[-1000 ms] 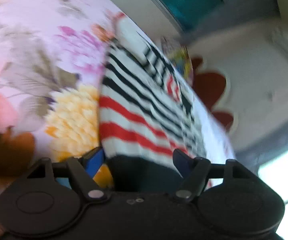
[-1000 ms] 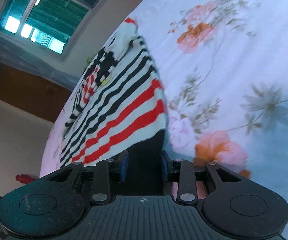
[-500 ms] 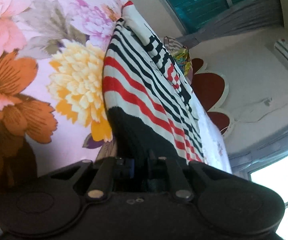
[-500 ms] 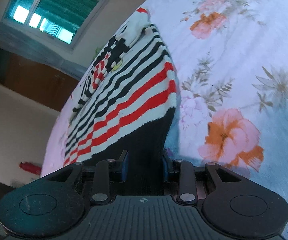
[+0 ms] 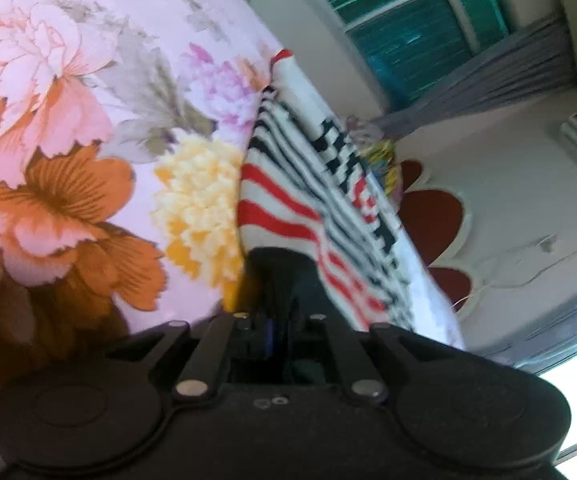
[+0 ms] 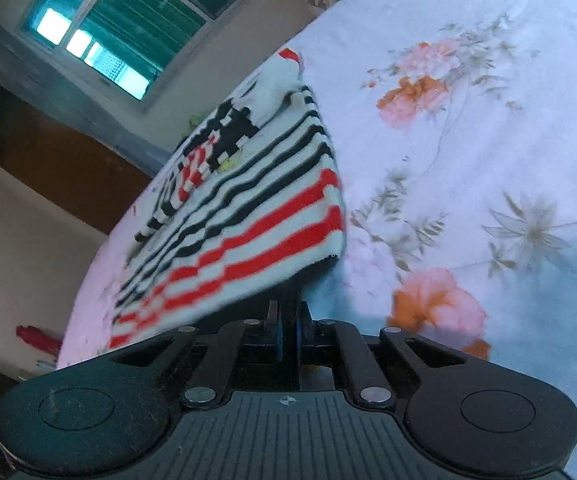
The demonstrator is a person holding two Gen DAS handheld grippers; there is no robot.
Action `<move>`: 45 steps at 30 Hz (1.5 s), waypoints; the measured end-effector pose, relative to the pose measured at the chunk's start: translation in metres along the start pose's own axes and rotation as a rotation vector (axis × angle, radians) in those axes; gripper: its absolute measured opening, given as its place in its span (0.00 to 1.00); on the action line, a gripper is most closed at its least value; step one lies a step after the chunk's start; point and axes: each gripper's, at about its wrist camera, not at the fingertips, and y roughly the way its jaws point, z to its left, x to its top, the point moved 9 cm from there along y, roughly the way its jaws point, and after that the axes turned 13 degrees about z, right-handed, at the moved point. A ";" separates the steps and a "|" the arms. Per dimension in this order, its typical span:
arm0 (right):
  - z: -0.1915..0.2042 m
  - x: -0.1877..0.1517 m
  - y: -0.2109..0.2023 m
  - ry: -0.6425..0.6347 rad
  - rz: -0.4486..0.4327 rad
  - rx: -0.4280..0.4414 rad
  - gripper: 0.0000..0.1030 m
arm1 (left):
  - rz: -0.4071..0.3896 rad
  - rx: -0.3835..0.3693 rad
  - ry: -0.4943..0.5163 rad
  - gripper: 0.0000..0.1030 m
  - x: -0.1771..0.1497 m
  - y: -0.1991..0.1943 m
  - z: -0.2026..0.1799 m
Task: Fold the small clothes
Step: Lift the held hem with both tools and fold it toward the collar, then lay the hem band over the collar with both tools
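A small knitted sweater (image 5: 288, 200) with black and red stripes on white and a black hem lies on a floral bed sheet (image 5: 68, 120). My left gripper (image 5: 284, 320) is shut on the black hem at the sweater's left corner. In the right wrist view the same sweater (image 6: 248, 208) stretches away over the sheet (image 6: 488, 160). My right gripper (image 6: 287, 320) has its jaws closing on the hem at the right corner, with the pads pressing on the dark fabric. That corner is lifted slightly off the sheet. The sleeves and neck lie at the far end.
A red scalloped headboard (image 5: 436, 216) and a colourful bundle (image 5: 380, 152) stand beyond the sweater. A green window (image 6: 120, 36) and a brown wooden panel (image 6: 48, 168) lie past the bed's far left edge. A red object (image 6: 36, 338) lies on the floor.
Both grippers went from open around the black hem to shut on it. The left one moved in closer, and the hem corners now rise a little off the sheet.
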 end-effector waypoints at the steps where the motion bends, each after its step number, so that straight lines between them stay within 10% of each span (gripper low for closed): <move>1: 0.007 0.005 -0.002 -0.014 -0.011 0.011 0.05 | -0.006 -0.013 -0.002 0.04 0.001 -0.001 -0.005; 19: 0.074 0.231 0.048 -0.070 -0.108 0.029 0.05 | -0.112 -0.061 0.165 0.04 0.204 0.069 -0.129; 34: 0.003 0.379 0.210 -0.041 0.024 -0.018 0.06 | 0.000 0.119 0.199 0.17 0.329 0.210 -0.085; 38: 0.005 0.382 0.211 -0.115 -0.009 -0.019 0.18 | -0.111 0.097 0.198 0.75 0.338 0.202 -0.084; 40: 0.008 0.386 0.198 -0.133 -0.081 0.011 0.67 | -0.140 0.082 0.225 0.73 0.340 0.196 -0.088; 45: 0.017 0.391 0.180 -0.281 -0.120 -0.076 0.64 | 0.005 0.275 0.433 0.41 0.336 0.215 -0.098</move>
